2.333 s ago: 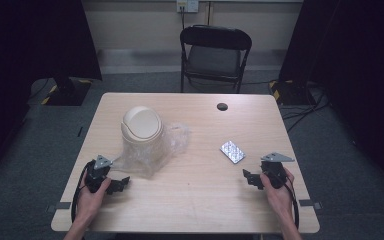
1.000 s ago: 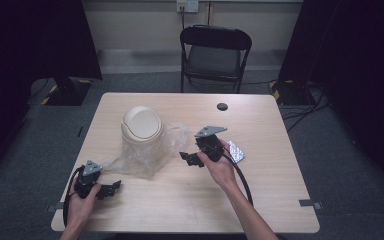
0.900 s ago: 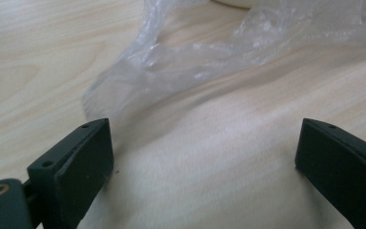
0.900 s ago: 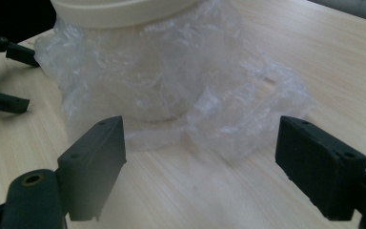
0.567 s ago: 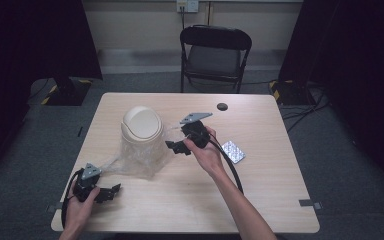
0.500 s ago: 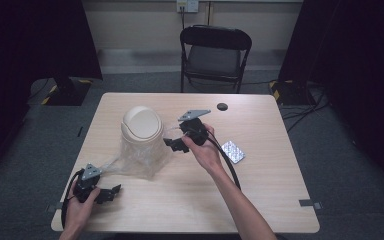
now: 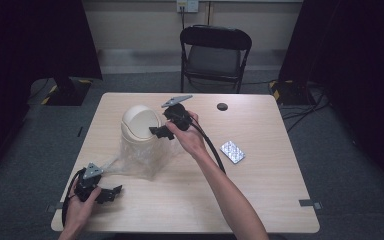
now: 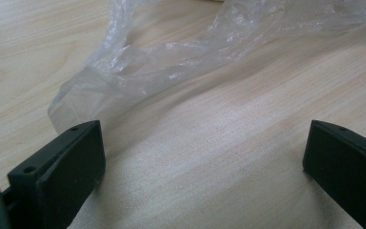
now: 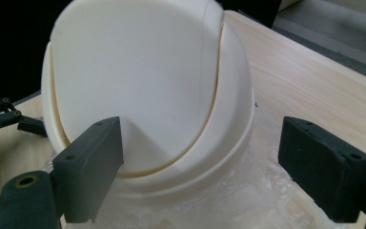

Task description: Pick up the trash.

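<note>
Cream dome-lid bin (image 7: 141, 125) upright mid-counter (image 7: 260, 200), clear plastic bag (image 7: 142, 155) around base. Right tool (image 7: 166, 131) beside lid, jaws just opening, spread wide, nothing between. Left tool (image 7: 111, 192) spread, resting near bag's trailing edge (image 8: 90, 90), not touching.

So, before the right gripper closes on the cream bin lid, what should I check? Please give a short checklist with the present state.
1. Right gripper jaws are open wide; they have just been opening: ok.
2. Lid lies ahead of the jaws but not yet between them: not ok.
3. The pads are not yet touching the lid: ok.
4. Lid sits straight on the bin: cannot tell, the plastic bag covers the bin's rim.
5. Left gripper is open and holds nothing, with the bag's corner just ahead of it, so the bag is not steadied: not ok.
6. Blister pack and small black disc lie apart from the bin: ok.
</note>
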